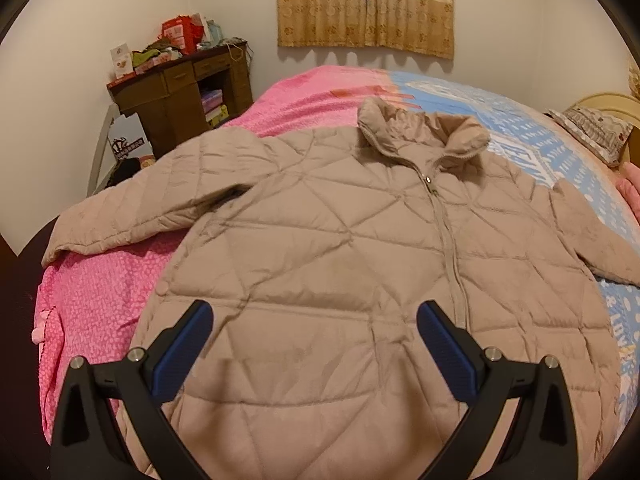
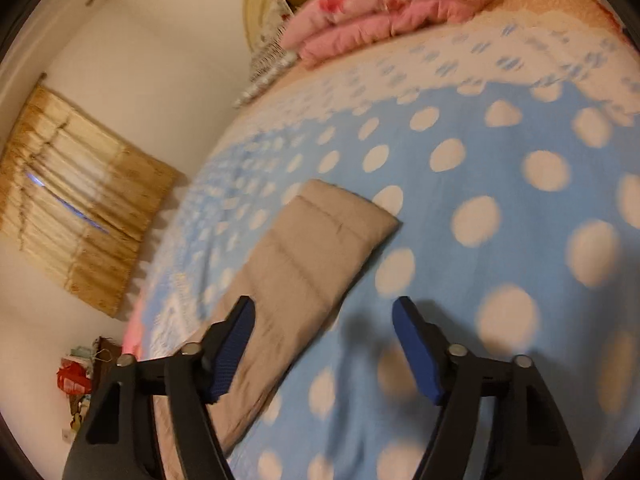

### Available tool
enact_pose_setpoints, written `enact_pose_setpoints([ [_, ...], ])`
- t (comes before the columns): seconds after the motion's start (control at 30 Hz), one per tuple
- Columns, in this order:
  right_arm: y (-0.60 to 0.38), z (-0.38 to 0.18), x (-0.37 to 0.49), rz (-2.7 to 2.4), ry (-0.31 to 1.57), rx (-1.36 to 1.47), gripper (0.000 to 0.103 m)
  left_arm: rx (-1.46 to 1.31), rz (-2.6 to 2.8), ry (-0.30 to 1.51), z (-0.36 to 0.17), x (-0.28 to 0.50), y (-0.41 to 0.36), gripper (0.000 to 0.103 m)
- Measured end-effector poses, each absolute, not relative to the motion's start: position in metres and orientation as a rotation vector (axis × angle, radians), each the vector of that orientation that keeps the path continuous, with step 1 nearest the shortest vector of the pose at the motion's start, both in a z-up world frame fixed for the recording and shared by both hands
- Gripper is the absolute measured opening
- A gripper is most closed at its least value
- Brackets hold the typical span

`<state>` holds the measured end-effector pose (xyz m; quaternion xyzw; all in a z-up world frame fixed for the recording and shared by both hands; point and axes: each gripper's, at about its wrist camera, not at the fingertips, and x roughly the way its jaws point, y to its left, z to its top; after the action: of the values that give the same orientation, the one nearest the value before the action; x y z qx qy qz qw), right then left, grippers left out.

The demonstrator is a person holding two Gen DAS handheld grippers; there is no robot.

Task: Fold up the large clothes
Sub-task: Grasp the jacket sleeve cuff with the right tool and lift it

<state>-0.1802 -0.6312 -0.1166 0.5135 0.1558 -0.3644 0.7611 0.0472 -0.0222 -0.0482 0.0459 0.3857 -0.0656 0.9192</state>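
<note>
On the bed (image 1: pixel 120 300) with pink and blue dotted covers, the beige quilted zip-up jacket (image 1: pixel 340 248) lies flat and unfolded, both claws released, left claw (image 1: pixel 314 344) above its hem, right claw (image 2: pixel 323 344) beside one sleeve (image 2: pixel 304 256), which probably needs grasping first.

One quilted beige jacket (image 1: pixel 340 248) lies on one bed (image 1: pixel 100 300), with two sleeves showing, one (image 1: pixel 132 216) on each side (image 2: pixel 304 256). Two hand-held grippers are in view, left (image 1: pixel 314 316) and right (image 2: pixel 323 316), each with two blue-padded fingers. One curtain (image 1: pixel 366 4) hangs, one wooden cabinet (image 1: pixel 180 92) stands, one patterned pillow (image 1: pixel 596 136) rests.
</note>
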Motion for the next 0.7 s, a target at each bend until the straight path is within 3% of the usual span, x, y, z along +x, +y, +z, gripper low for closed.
enact_pose_setpoints([
  [0.17, -0.651, -0.113, -0.142, -0.831, 0.388, 1.005, 0.061, 0.086, -0.117, 0.778, -0.048, 0.059, -0.026, 0.103],
  [0.2, -0.653, -0.115, -0.136, -0.838, 0.426, 0.972, 0.044, 0.084, -0.118, 0.781, -0.049, 0.061, -0.028, 0.103],
  [0.23, -0.653, -0.118, -0.137, -0.841, 0.451, 0.955, 0.021, 0.082, -0.117, 0.786, -0.050, 0.063, -0.030, 0.103],
  [0.33, -0.656, -0.123, -0.146, -0.818, 0.442, 0.981, 0.007, 0.080, -0.130, 0.802, -0.054, 0.065, -0.035, 0.103],
  [0.47, -0.638, -0.088, -0.150, -0.797, 0.412, 0.899, 0.004, 0.092, -0.150, 0.793, -0.053, 0.059, -0.036, 0.103],
  [0.7, -0.504, 0.051, -0.103, -0.481, 0.327, 0.540, 0.004, 0.033, -0.163, 0.761, -0.040, 0.050, -0.013, 0.103],
])
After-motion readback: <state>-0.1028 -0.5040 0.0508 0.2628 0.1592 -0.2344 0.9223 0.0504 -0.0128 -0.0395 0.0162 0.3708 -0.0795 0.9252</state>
